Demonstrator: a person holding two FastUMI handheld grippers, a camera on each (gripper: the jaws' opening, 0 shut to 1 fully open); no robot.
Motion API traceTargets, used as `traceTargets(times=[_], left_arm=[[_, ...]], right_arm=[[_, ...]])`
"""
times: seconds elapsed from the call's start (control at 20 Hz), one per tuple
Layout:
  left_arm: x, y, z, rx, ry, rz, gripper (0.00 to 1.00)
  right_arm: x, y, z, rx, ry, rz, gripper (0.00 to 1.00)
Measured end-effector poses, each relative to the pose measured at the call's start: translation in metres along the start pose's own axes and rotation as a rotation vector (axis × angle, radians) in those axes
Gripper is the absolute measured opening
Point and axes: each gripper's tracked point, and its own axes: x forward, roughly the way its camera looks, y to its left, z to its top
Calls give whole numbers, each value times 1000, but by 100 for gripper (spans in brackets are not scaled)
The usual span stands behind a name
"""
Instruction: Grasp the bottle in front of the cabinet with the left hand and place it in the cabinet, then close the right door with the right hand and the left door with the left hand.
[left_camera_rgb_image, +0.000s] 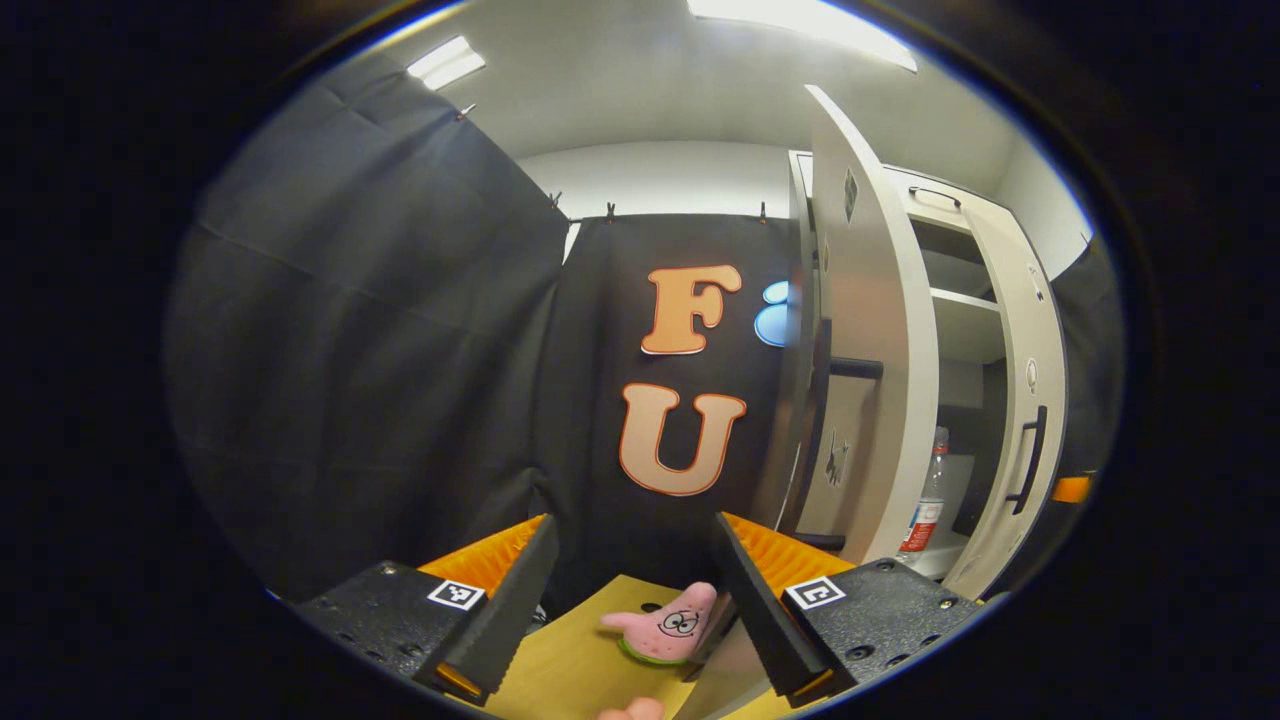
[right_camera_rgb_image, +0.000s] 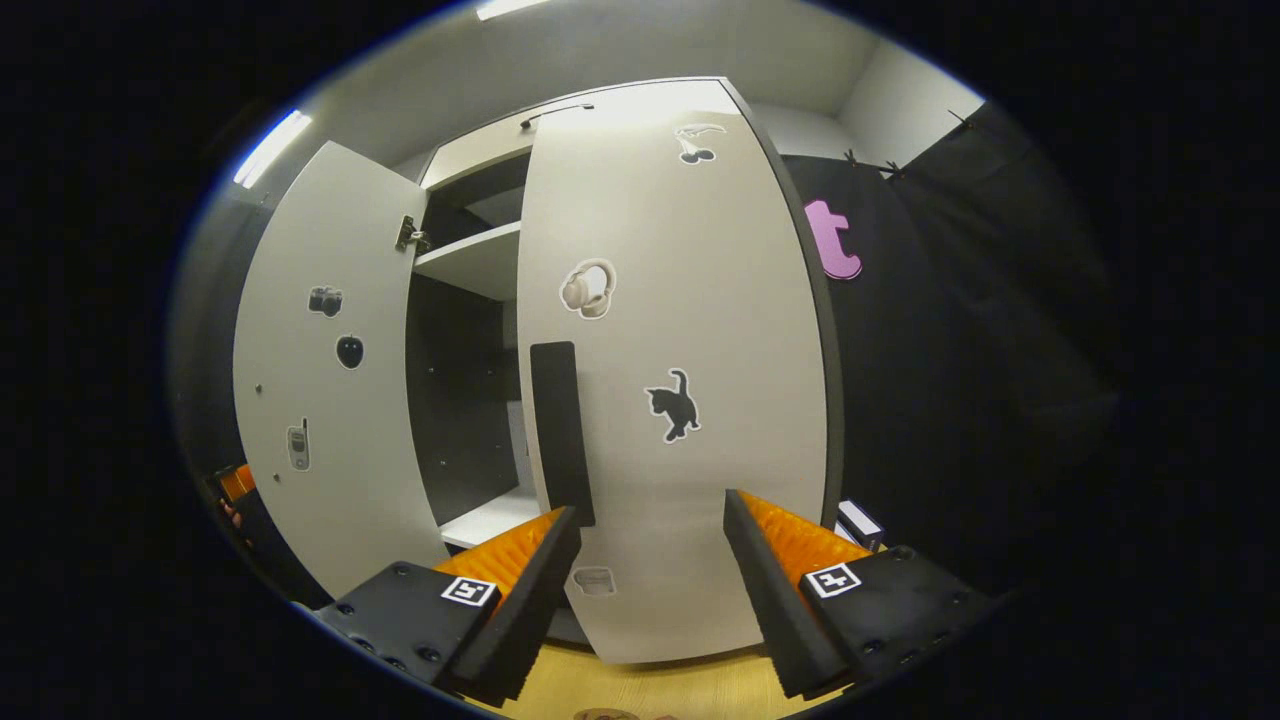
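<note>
I'm looking at the cabinet (left_camera_rgb_image: 940, 330) first: tall, pale, both doors standing open, shelves showing between them in both views. In the right gripper view the right door (right_camera_rgb_image: 690, 400) sits just ahead of my right gripper (right_camera_rgb_image: 650, 570), swung partway, its dark upright handle (right_camera_rgb_image: 560, 430) running down near the door's inner edge. The left door (right_camera_rgb_image: 320, 420) hangs wider open beside it; in the left gripper view I see its edge and a dark handle (left_camera_rgb_image: 855, 368) sticking out.

The bottle (left_camera_rgb_image: 925, 500) is already inside, upright on the lower shelf between the two doors, clear plastic with a red label. I judge it light and a bit slick, thin-walled enough to dent, so I'd have pinched it at the labelled middle; it looks done with now.

The doors are what I handle next, I think. They look like stiff, light panels that swing freely on hinges, so a flat push on the face near the handle should do, no grasp needed.

Both grippers are spread wide with nothing between the fingers. My left gripper (left_camera_rgb_image: 630, 590) hovers over the wooden table (left_camera_rgb_image: 570, 670), above a small pink star toy (left_camera_rgb_image: 665, 625).
</note>
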Motion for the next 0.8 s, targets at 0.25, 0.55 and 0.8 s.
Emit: traceTargets(times=[0.25, 0.55, 0.8], left_arm=[[-2, -10, -1, 3, 15, -23, 93], [-15, -51, 0, 18, 33, -137, 92], [-29, -105, 0, 77, 1, -213, 92]], right_arm=[[-39, -7, -3, -21, -4, 3, 96], [-69, -35, -7, -1, -15, -36, 96], [-89, -58, -14, 7, 5, -63, 96]])
